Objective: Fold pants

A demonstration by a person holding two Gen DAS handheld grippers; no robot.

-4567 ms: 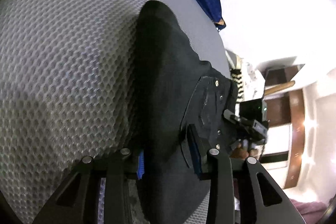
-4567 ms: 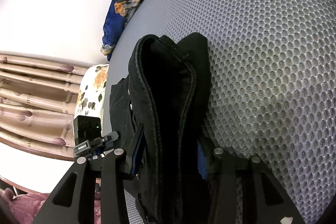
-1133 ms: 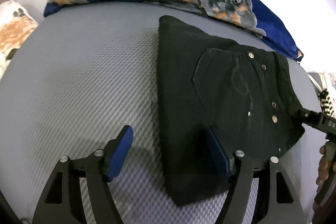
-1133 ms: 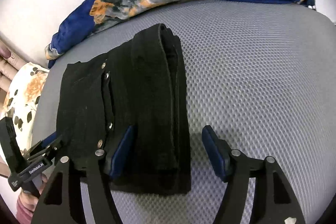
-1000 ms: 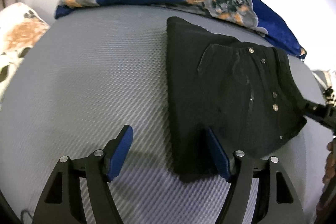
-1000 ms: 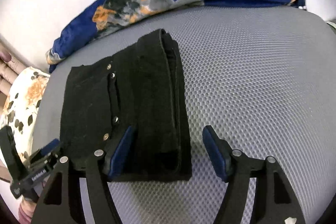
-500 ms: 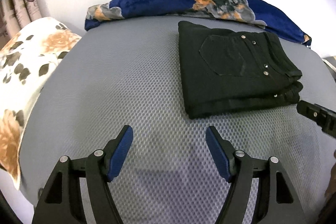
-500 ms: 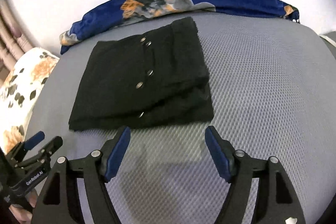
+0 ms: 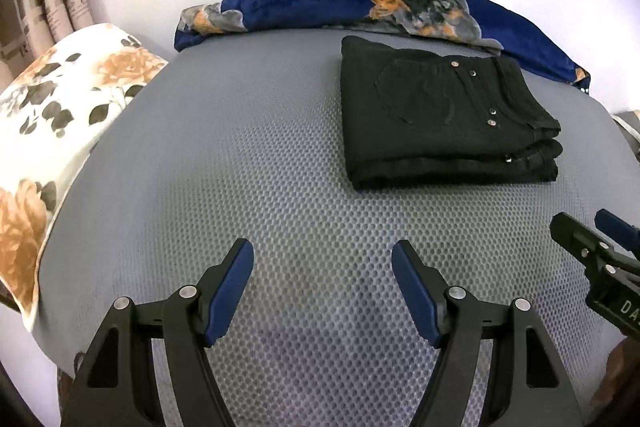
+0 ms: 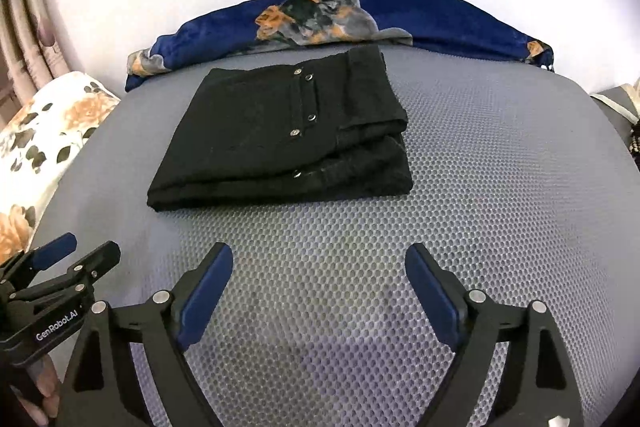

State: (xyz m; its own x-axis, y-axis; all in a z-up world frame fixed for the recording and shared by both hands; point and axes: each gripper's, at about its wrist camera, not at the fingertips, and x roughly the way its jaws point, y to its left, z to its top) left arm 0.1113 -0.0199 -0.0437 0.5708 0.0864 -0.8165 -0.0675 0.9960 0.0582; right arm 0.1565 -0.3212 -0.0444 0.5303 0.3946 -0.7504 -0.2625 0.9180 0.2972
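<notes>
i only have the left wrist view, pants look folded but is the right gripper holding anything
Observer: No. The right gripper has only bare grey mesh between its opening jaws, short of the black pants.
Operator: anything off to the far right, past what i can see
Observer: Yes, a black-and-white patterned fabric shows at the mattress's right edge.
Operator: does the left gripper show from that side
Observer: Yes, the left gripper shows at the lower left, fingers apart, with nothing between them.
</notes>
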